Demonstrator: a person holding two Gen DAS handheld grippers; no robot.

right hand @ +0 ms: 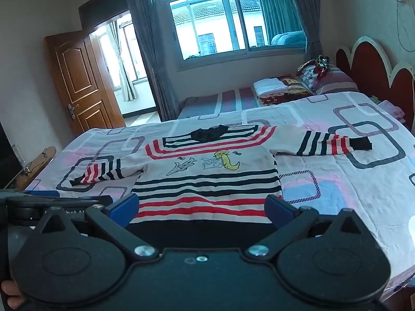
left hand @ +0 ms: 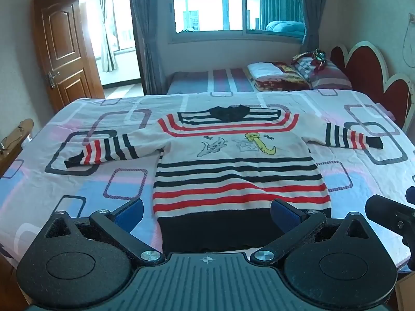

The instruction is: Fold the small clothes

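Open brown door (left hand: 62, 54) on the left, big window (left hand: 233, 2) with curtains (left hand: 145, 33), folded blankets (left hand: 275, 76) beside a red headboard (left hand: 368, 70).

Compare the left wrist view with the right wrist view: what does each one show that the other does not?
Only the left wrist view shows the right gripper entering at its right edge.

Only the right wrist view shows the left gripper at its left edge, and part of a hand in the bottom left corner.

Both show the striped sweater lying flat on the bed, sleeves spread out, black hem nearest the cameras, with each view's own jaws wide open and empty. Both also show the window and wooden door.
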